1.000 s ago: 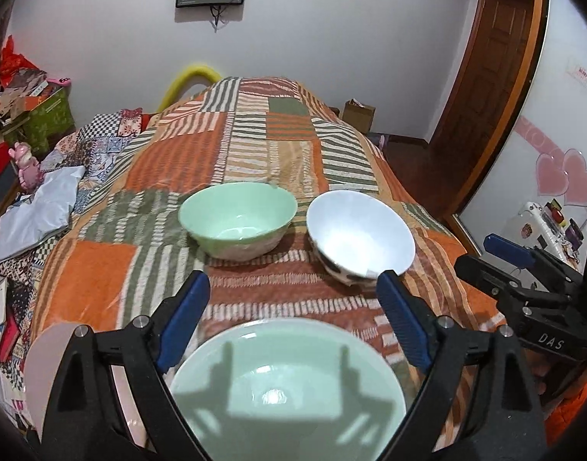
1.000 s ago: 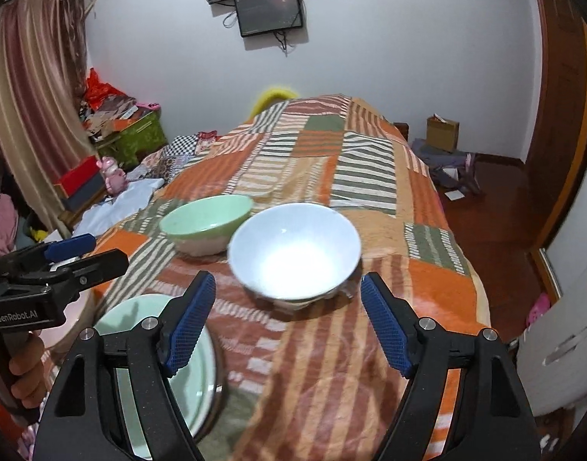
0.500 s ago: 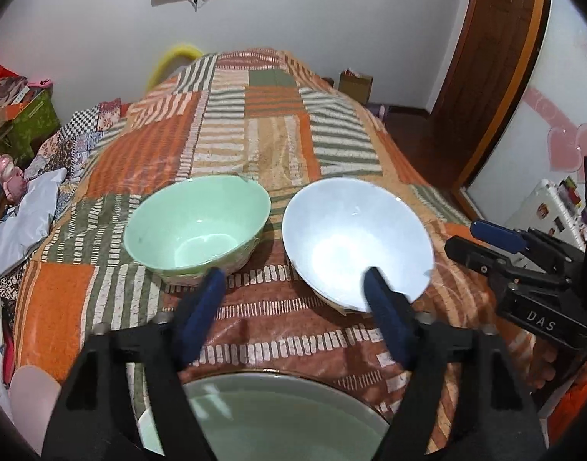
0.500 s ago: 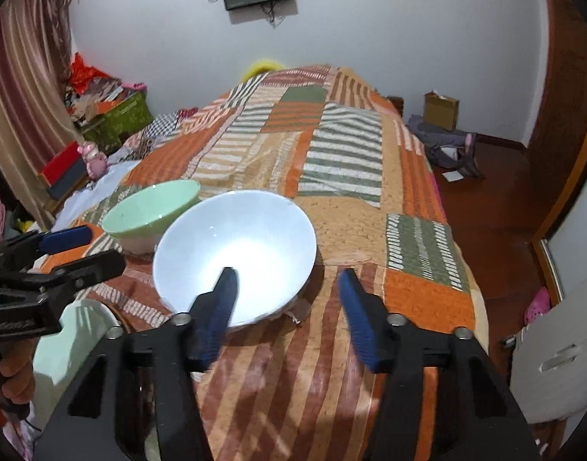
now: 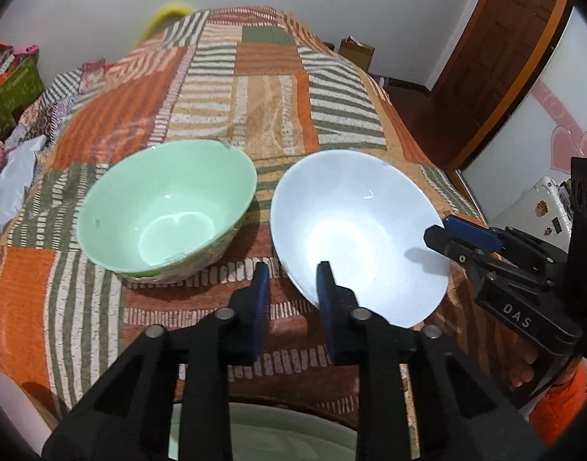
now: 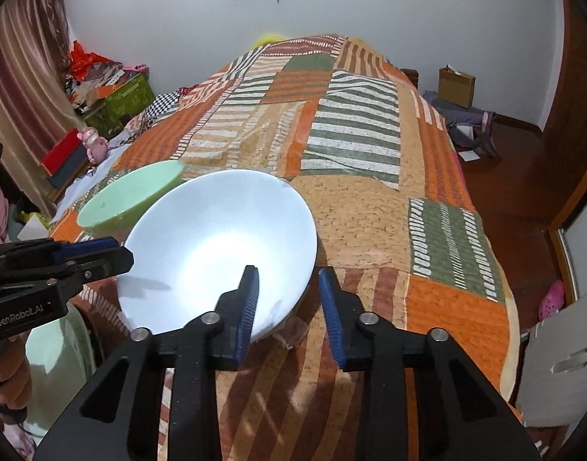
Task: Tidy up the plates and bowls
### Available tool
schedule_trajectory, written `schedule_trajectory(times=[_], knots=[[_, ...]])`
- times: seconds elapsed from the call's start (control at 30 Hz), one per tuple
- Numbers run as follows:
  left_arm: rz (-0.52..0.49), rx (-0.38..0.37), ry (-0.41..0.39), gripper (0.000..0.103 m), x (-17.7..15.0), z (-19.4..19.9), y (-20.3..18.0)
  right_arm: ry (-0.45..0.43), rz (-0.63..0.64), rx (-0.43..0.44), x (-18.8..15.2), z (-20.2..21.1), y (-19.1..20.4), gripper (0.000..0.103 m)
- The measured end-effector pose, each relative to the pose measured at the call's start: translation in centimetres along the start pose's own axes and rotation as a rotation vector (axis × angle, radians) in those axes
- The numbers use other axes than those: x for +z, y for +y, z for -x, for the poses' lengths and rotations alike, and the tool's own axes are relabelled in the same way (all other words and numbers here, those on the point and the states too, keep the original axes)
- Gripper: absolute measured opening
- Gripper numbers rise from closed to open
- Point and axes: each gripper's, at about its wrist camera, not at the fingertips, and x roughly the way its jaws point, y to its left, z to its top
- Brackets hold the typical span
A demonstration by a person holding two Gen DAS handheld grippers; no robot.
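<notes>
A white bowl [image 5: 355, 230] and a green bowl [image 5: 166, 207] sit side by side on the patchwork bedspread [image 5: 255, 88]. My left gripper [image 5: 291, 276] is partly open, its jaws straddling the white bowl's near-left rim without gripping. My right gripper [image 6: 287, 280] is partly open, with the white bowl's [image 6: 220, 253] near-right rim between its jaws. The green bowl [image 6: 128, 192] lies behind the white one. A pale green plate [image 5: 270, 441] lies under my left gripper.
The bed's right edge drops to a wooden floor [image 6: 524, 176]. A white appliance [image 6: 562, 365] stands at the right. Clutter and boxes [image 6: 113, 88] stand left of the bed. A wooden door [image 5: 497, 46] is at the far right.
Both grippers moved forward to the white bowl and their jaws narrowed from wide open to partly open around its rim. The green plate slid out of view below.
</notes>
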Motion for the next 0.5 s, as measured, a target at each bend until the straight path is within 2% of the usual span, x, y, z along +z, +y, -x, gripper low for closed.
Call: schedule_trajectory(times=[0.1,0.5], knots=[[-0.003,-0.004,0.017,0.017,0.2,-0.7,-0.1,0.007,0.008,-0.003,0.1,-0.3,-0.1,0.026],[0.011,0.0,0.032,0.016,0.7,-2.1,0.1,0.083,-0.021,0.054,0.1,-2.2,-0.4,0.024]])
